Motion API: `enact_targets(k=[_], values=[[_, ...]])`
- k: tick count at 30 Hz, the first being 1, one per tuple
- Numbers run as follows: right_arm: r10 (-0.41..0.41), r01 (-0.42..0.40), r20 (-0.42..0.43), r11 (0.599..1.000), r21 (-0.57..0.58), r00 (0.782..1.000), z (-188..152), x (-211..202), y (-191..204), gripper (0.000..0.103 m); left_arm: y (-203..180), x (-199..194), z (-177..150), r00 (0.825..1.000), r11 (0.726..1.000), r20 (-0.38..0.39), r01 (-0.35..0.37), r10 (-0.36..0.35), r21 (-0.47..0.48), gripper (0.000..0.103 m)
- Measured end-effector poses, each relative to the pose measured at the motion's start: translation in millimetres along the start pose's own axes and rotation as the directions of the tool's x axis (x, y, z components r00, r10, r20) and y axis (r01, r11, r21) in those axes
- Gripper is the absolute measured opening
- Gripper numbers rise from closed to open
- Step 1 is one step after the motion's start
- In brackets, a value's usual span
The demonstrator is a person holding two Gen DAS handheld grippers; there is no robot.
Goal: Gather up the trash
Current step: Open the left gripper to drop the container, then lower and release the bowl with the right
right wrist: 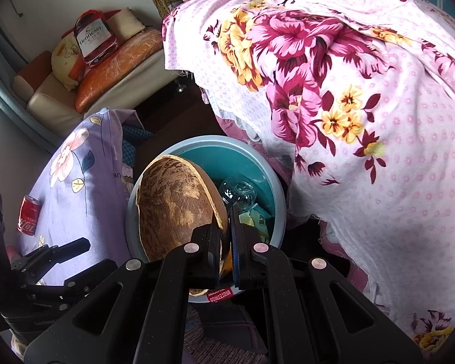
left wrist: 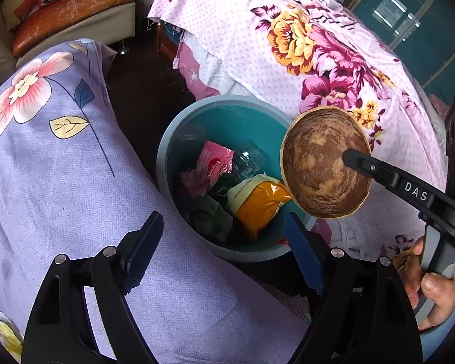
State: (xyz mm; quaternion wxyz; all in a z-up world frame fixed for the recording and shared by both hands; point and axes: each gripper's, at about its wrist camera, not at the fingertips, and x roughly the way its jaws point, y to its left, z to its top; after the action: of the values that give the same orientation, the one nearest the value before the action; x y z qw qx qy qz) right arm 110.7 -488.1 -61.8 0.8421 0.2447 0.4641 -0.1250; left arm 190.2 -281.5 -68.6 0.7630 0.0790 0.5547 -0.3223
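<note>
A round blue trash bin [left wrist: 166, 163] stands on the floor between two cloth-covered surfaces, holding several wrappers, an orange packet [left wrist: 261, 203] and a clear plastic bottle [right wrist: 238, 189]. My right gripper [right wrist: 226, 242] is shut on the rim of a brown coconut-shell half [right wrist: 173, 206] and holds it over the bin [right wrist: 273, 182]. In the left wrist view the shell [left wrist: 321, 166] hangs at the bin's right edge. My left gripper [left wrist: 224, 254] is open and empty, just above the bin's near rim. A red cola can [right wrist: 28, 215] stands on the purple cloth.
A purple flowered cloth [left wrist: 60, 166] covers the surface left of the bin. A pink flowered sheet [left wrist: 288, 45] drapes the surface to the right. A sofa [right wrist: 60, 97] with cushions and a red bag stands at the back. Dark floor lies between.
</note>
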Motion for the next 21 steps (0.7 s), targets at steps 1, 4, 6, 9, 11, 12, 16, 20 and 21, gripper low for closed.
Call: enact_targets(k=[1, 4, 6, 9, 11, 12, 16, 20, 21], values=[[-0.002, 0.002, -0.003, 1.0, 0.0, 1.0, 0, 2, 1, 0.006, 1, -1, -1, 1.0, 1.0, 0.001, 0.0, 0.0, -0.004, 0.083], [-0.009, 0.009, -0.013, 1.0, -0.003, 1.0, 0, 6, 2, 0.006, 4, -3, -3, 1.0, 1.0, 0.004, 0.004, -0.004, -0.016, 0.086], [-0.011, 0.011, -0.019, 1.0, -0.002, 1.0, 0, 8, 2, 0.007, 6, -5, -5, 1.0, 1.0, 0.011, 0.002, -0.002, -0.019, 0.09], [-0.015, 0.015, -0.031, 1.0, -0.004, 0.999, -1, 11, 2, 0.008, 7, -7, -6, 1.0, 1.0, 0.016, 0.004, -0.004, -0.022, 0.09], [-0.015, 0.015, -0.043, 1.0, -0.012, 0.999, -2, 14, 3, 0.009, 8, -7, -7, 1.0, 1.0, 0.016, 0.009, -0.008, -0.026, 0.091], [-0.016, 0.015, -0.046, 1.0, -0.016, 0.999, -3, 15, 4, 0.01, 9, -8, -8, 1.0, 1.0, 0.016, 0.012, -0.011, -0.029, 0.091], [-0.01, 0.008, -0.066, 1.0, -0.028, 0.998, -5, 19, 7, 0.012, 11, -9, -10, 1.0, 0.999, 0.016, 0.019, -0.018, -0.039, 0.091], [-0.015, 0.014, -0.069, 1.0, -0.024, 0.997, -6, 20, 8, 0.022, 13, -11, -13, 1.0, 0.999, 0.015, 0.02, -0.02, -0.044, 0.091], [-0.015, 0.013, -0.07, 1.0, -0.023, 0.997, -7, 20, 9, 0.025, 14, -11, -13, 1.0, 0.999, 0.015, 0.021, -0.02, -0.046, 0.091]])
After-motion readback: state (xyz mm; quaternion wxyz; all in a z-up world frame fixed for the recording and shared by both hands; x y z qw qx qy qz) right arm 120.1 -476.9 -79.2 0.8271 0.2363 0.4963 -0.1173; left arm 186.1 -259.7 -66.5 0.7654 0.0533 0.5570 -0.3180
